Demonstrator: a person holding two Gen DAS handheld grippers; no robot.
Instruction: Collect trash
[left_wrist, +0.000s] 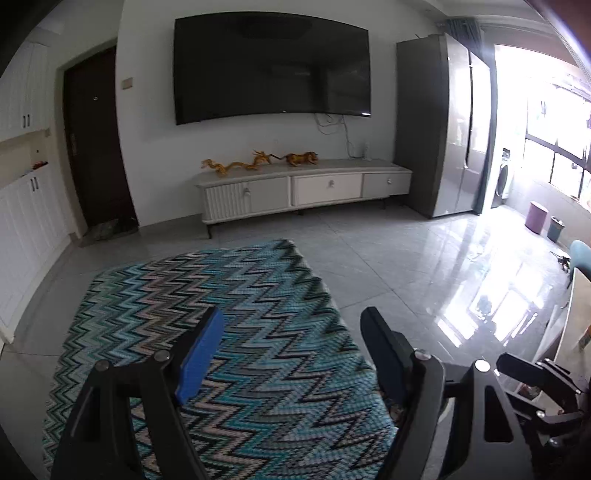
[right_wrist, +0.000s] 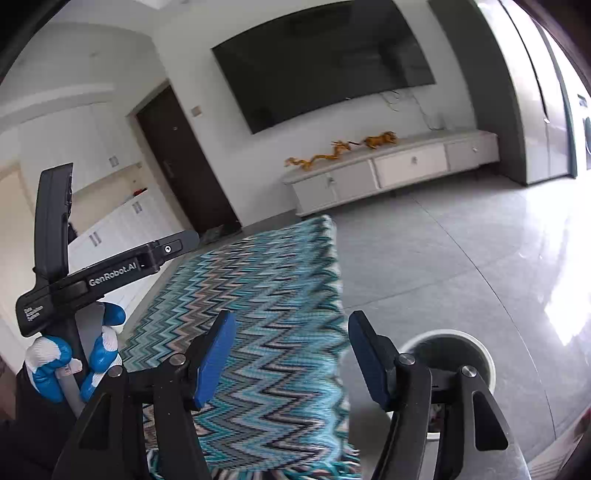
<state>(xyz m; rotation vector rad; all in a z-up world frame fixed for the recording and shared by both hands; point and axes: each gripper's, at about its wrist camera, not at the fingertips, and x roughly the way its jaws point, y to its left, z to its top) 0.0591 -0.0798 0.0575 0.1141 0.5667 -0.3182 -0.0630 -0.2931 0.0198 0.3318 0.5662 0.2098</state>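
I have both claws parted with nothing between the pads: my left gripper (left_wrist: 291, 332) over the zigzag rug (left_wrist: 229, 295), my right gripper (right_wrist: 291, 336) over the rug's edge. The white trash bin (right_wrist: 480, 354) sits on the grey tile floor (right_wrist: 443, 266) just below my right claw; its contents are hidden. A gloved hand (right_wrist: 74, 354) grips the left handle.

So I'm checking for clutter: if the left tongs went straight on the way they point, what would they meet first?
Probably the blue zigzag-patterned woven rug; nothing lies between the open left tongs and it, though depth is unclear.
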